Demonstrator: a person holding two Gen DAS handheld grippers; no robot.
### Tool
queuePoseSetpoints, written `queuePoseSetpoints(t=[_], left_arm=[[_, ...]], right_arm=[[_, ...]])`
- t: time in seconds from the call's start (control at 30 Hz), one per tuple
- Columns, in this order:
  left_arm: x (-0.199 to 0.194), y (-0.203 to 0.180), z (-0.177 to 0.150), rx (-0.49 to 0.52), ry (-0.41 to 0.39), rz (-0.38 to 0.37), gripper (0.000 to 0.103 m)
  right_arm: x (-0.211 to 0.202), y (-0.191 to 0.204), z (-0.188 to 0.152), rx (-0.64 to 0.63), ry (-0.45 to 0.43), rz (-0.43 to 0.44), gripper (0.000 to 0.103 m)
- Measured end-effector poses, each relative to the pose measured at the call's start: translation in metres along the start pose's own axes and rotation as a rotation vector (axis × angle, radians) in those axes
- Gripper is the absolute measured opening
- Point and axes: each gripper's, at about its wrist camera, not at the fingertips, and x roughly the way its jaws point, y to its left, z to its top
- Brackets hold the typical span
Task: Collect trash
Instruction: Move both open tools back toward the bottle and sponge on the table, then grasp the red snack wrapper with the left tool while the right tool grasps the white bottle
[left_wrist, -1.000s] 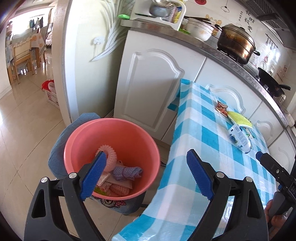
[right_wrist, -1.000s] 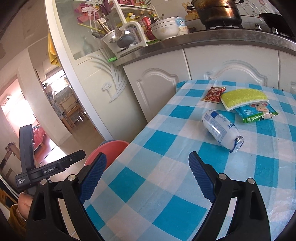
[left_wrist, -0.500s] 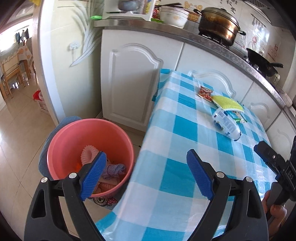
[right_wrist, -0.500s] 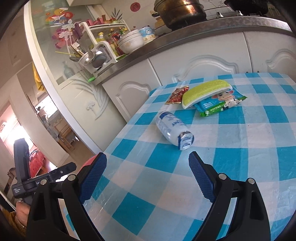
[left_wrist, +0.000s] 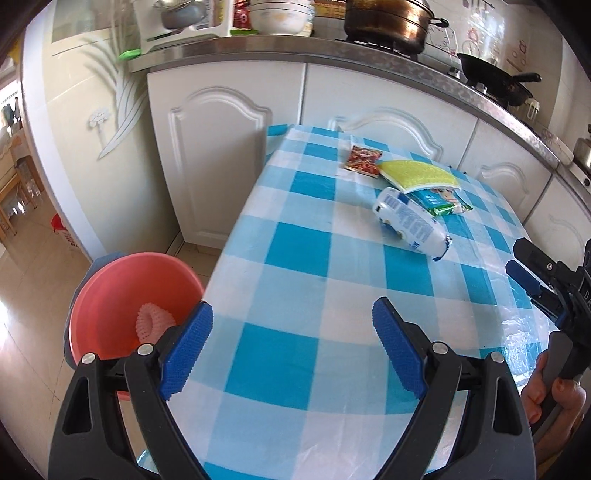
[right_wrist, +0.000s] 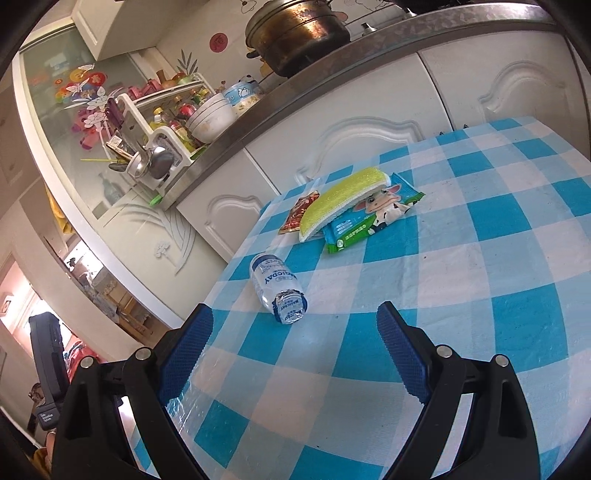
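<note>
Right wrist view: we hold our right tool (right_wrist: 291, 334) wide open and empty, just short of the clear plastic bottle (right_wrist: 277, 292) lying on the blue-checked tabletop (right_wrist: 480, 266); our left tool (left_wrist: 290, 339) also gapes empty.

cabinets (left_wrist: 218, 155): white, arched doors, straight ahead
counter (left_wrist: 258, 50): steel edge, above cabinets
floor (left_wrist: 33, 266): pale tile, glossy, low left
doorway (right_wrist: 22, 302): far left, bright daylight
table (left_wrist: 295, 280): blue-white check cloth, directly below

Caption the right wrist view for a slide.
Open right gripper hovers over the checked tablecloth, facing a plastic bottle lying on its side, with sponge and wrappers beyond.
</note>
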Motion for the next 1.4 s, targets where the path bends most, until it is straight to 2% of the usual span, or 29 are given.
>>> queuePoseSetpoints(t=[0.17,0.4,0.5,0.6,0.73,0.77,0.8,0.83,0.93,1.07,1.23,1.4], left_arm=[[0.005,-0.019,0.021,0.012,-0.012,-0.027,0.089],[0.034,-0.047,0.087,-0.027,-0.034,-0.080,0.089],[0.067,-0.061,0.122,-0.030,-0.019,-0.058,0.089],[0.112,-0.072,0.154,-0.052,0.034,-0.026,0.089],[0.164,-0.081,0.182,-0.071,0.088,0.040,0.088],[0.174,-0.081,0.187,-0.080,0.099,0.047,0.087],[0.184,-0.082,0.192,-0.087,0.110,0.052,0.081],[0.196,-0.083,0.197,-0.094,0.126,0.066,0.073],[0.222,-0.083,0.202,-0.127,0.173,0.070,0.062],[0.236,-0.089,0.210,-0.137,0.174,0.041,0.059],[0.246,-0.108,0.214,-0.059,0.211,-0.011,0.057],[0.235,-0.126,0.201,0.011,0.217,-0.071,0.054]], right_arm=[[-0.010,-0.015,0.009,0.032,-0.012,-0.024,0.089],[-0.030,-0.024,0.036,0.033,-0.041,-0.093,0.090],[-0.036,-0.027,0.055,0.006,-0.064,-0.144,0.091],[-0.032,-0.035,0.077,-0.016,-0.091,-0.186,0.091],[-0.020,-0.050,0.103,-0.018,-0.136,-0.229,0.091],[-0.017,-0.055,0.107,-0.008,-0.148,-0.227,0.091],[-0.015,-0.061,0.110,0.006,-0.161,-0.226,0.091],[-0.013,-0.068,0.112,0.021,-0.174,-0.229,0.091],[-0.010,-0.088,0.110,0.062,-0.195,-0.237,0.091],[0.001,-0.111,0.110,0.110,-0.161,-0.264,0.091],[0.003,-0.119,0.110,0.132,-0.143,-0.259,0.091],[0.003,-0.119,0.109,0.128,-0.140,-0.252,0.091]])
